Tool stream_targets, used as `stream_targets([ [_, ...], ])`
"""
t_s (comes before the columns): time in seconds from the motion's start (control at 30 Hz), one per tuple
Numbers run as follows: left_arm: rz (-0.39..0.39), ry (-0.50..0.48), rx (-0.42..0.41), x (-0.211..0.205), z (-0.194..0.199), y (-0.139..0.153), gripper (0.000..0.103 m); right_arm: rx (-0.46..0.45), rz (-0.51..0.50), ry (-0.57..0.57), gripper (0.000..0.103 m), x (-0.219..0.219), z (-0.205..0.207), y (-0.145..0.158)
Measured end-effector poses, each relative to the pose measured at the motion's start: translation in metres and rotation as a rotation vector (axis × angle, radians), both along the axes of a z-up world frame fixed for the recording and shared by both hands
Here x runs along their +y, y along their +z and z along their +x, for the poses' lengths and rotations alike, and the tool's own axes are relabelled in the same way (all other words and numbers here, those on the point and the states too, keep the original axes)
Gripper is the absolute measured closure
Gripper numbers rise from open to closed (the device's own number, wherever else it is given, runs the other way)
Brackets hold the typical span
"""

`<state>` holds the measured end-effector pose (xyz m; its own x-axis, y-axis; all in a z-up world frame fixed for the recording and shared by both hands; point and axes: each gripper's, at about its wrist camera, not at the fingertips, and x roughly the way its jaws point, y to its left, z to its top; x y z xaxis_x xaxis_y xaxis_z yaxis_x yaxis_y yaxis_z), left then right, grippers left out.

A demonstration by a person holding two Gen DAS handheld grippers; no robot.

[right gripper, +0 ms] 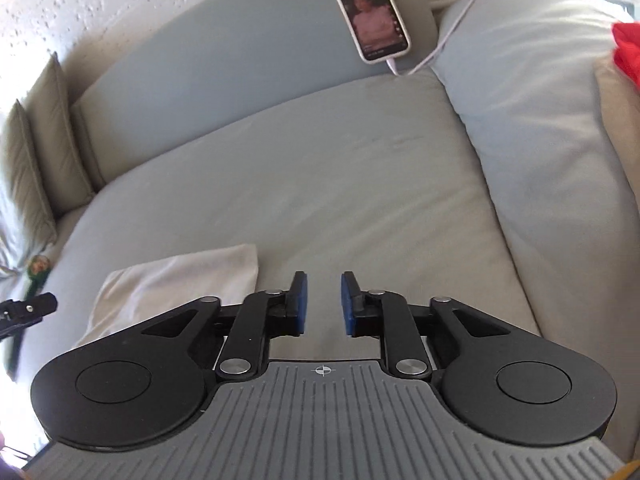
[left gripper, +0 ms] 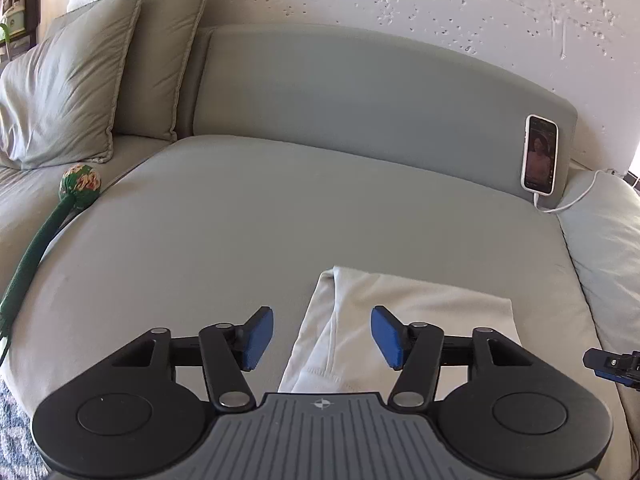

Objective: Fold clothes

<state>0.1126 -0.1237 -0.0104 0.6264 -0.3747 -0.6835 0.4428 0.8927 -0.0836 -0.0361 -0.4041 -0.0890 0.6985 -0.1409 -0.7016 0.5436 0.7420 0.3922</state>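
A folded cream-white garment (left gripper: 404, 320) lies on the grey-green sofa seat (left gripper: 240, 220) near its front edge. My left gripper (left gripper: 322, 338) is open and empty, hovering over the garment's left part, its blue pads on either side of a fold. In the right wrist view the garment (right gripper: 176, 280) lies to the left. My right gripper (right gripper: 323, 306) is open and empty, above bare seat (right gripper: 360, 180) just right of the garment. The tip of the right gripper shows at the right edge of the left wrist view (left gripper: 612, 364), and the left gripper's tip shows at the left edge of the right wrist view (right gripper: 28, 308).
A phone (left gripper: 540, 154) on a white cable leans against the sofa back (left gripper: 360, 92). Cushions (left gripper: 72, 84) stand at the back left. A green stick with a floral ball (left gripper: 78, 184) lies at the left. A pillow (right gripper: 540, 100) and red cloth (right gripper: 628, 52) are at the right.
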Motion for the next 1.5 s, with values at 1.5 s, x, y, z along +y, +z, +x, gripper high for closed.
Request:
stream_targets([
  [1.5, -0.307, -0.367, 0.603, -0.009, 0.073, -0.084, 0.021, -0.098, 0.593, 0.157, 0.059, 0.012, 0.052, -0.077],
])
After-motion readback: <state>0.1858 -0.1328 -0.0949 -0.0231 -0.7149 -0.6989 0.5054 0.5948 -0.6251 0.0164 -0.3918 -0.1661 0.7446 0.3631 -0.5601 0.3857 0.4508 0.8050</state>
